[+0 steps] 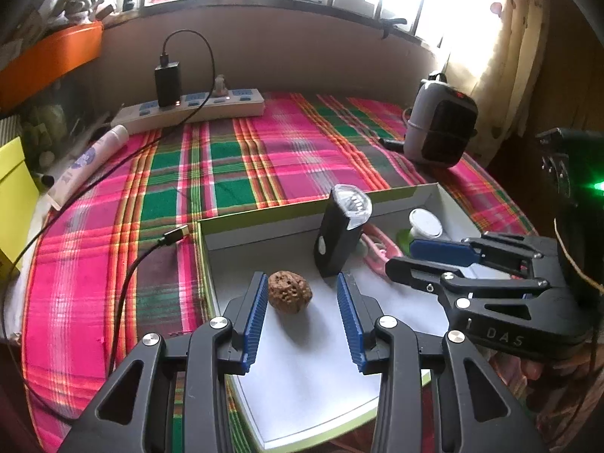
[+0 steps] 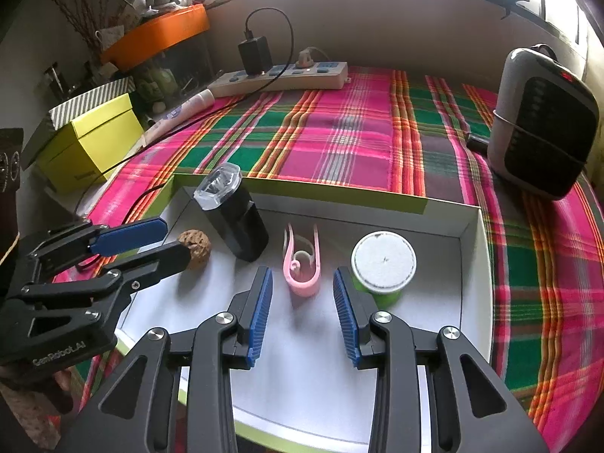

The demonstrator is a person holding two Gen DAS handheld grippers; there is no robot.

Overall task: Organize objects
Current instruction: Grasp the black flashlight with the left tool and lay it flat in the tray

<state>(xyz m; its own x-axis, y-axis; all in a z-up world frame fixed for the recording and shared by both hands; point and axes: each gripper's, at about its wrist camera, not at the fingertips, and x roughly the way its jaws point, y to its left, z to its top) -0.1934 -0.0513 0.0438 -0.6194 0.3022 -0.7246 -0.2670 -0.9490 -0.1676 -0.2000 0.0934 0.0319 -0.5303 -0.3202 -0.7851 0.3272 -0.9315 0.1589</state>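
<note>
The left gripper (image 1: 302,294) hovers with its blue pads spread over a wrinkled walnut (image 1: 290,291) — the nut lies between the pads, beside the left one, on the white floor of a shallow green-edged box (image 2: 445,204). The right gripper (image 2: 302,294) is likewise spread, a pink clip (image 2: 302,264) lying loose between its pads and pinched by neither. Beside its right pad stands a green jar with a white lid (image 2: 383,260). A black bike light (image 2: 234,215) stands upright in the box between walnut and clip. The box rests on a counter under a pink-and-green plaid cloth (image 2: 358,139) — a power strip (image 2: 279,77) and small heater (image 2: 543,120) at its far edge.
</note>
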